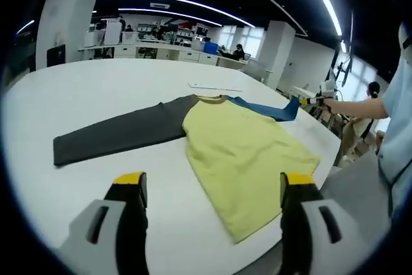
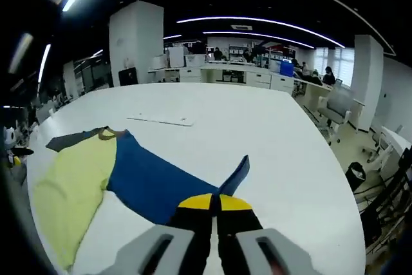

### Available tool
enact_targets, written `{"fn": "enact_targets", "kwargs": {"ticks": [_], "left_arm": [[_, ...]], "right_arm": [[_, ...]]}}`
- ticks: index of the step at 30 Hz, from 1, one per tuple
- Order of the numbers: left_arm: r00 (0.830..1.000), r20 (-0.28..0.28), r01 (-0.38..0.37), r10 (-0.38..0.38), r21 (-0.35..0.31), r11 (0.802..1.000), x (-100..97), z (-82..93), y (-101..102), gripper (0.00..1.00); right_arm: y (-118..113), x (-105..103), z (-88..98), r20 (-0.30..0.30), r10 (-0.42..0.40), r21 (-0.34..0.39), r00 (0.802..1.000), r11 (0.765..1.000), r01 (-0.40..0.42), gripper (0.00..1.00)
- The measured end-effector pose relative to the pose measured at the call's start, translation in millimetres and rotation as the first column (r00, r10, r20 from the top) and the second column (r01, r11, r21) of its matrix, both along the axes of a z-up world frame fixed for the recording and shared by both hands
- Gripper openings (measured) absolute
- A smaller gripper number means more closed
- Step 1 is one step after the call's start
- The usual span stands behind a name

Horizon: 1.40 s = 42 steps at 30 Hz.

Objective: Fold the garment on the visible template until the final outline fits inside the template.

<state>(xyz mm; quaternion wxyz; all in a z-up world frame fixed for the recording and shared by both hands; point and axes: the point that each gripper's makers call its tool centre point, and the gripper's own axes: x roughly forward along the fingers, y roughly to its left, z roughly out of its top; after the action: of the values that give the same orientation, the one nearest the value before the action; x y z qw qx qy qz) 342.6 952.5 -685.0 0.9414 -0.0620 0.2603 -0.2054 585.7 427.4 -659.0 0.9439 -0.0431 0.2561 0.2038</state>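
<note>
A long-sleeved shirt lies flat on the white table (image 1: 96, 88). It has a yellow body (image 1: 238, 152), a dark grey sleeve (image 1: 116, 133) stretched out to the left and a blue sleeve (image 1: 267, 109). My left gripper (image 1: 214, 185) hovers open above the table on the near side of the shirt's hem, holding nothing. My right gripper (image 2: 214, 203) is shut on the end of the blue sleeve (image 2: 154, 181), whose cuff stands up off the table. The left gripper view shows that right gripper (image 1: 310, 100) in a person's hand at the sleeve's raised tip. A thin white flat sheet (image 1: 215, 87) (image 2: 161, 119) lies beyond the collar.
The table's edge (image 1: 325, 159) runs close to the shirt's hem side, where the person's arm (image 1: 360, 109) and light shirt stand. Bare table surface (image 2: 257, 127) extends beyond the blue sleeve. Office desks (image 2: 225, 75), chairs (image 2: 335, 111) and seated people fill the background.
</note>
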Motion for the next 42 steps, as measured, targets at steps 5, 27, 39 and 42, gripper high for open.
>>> {"fn": "enact_targets", "kwargs": {"ticks": [5,27,39,42], "left_arm": [[1.0,0.004,0.002,-0.003,0.016,1.0,-1.3,-3.2,0,0.81],[1.0,0.009,-0.023,0.023,0.012,1.0,-8.7,-14.2,15,0.81],[1.0,0.007,-0.014,0.014,0.034,0.999,-8.6,-16.7,16,0.81],[1.0,-0.004,-0.002,0.002,0.043,0.999,-9.5,-19.2,16,0.81]], "right_arm": [[50,12,20.3,0.036,0.099,0.043,0.994,0.994,-0.101,0.0],[274,16,50.8,0.108,0.43,0.167,0.896,0.881,-0.443,0.0],[357,1,55.9,0.121,0.545,0.197,0.83,0.806,-0.558,0.0],[380,-6,52.7,0.123,0.563,0.237,0.817,0.783,-0.575,0.0]]}}
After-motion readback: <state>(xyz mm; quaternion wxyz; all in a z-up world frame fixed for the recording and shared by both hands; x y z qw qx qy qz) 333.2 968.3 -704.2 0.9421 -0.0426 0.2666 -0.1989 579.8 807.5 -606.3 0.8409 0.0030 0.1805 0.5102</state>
